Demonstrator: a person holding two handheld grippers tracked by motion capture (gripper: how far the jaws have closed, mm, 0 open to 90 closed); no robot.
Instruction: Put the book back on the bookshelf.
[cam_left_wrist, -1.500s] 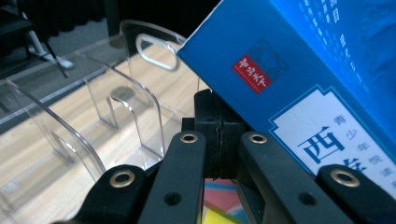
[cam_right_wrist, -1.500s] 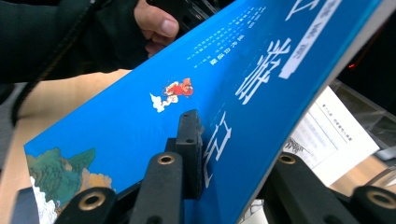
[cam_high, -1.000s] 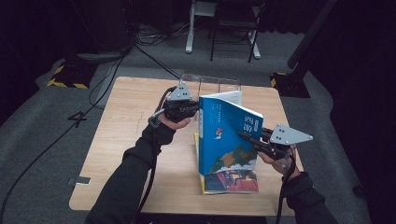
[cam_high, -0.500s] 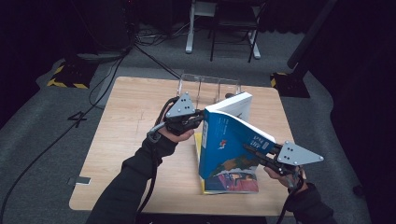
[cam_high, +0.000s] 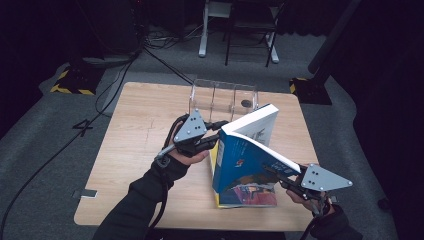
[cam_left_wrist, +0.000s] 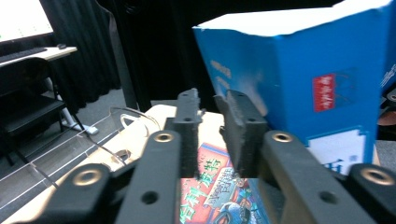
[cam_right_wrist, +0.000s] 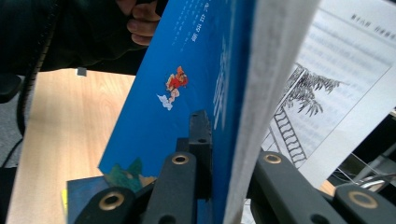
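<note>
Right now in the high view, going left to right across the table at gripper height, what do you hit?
Bare table → left gripper → tilted blue book → right gripper

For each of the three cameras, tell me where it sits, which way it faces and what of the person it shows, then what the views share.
High view: above the person's side, facing forward and down on the table; both forearms, left gripper, right gripper.
Left gripper view: on the left gripper, along its jaws toward the blue book.
Right gripper view: on the right gripper, jaws clamping the book; fingers beyond.
Shared: the book.
</note>
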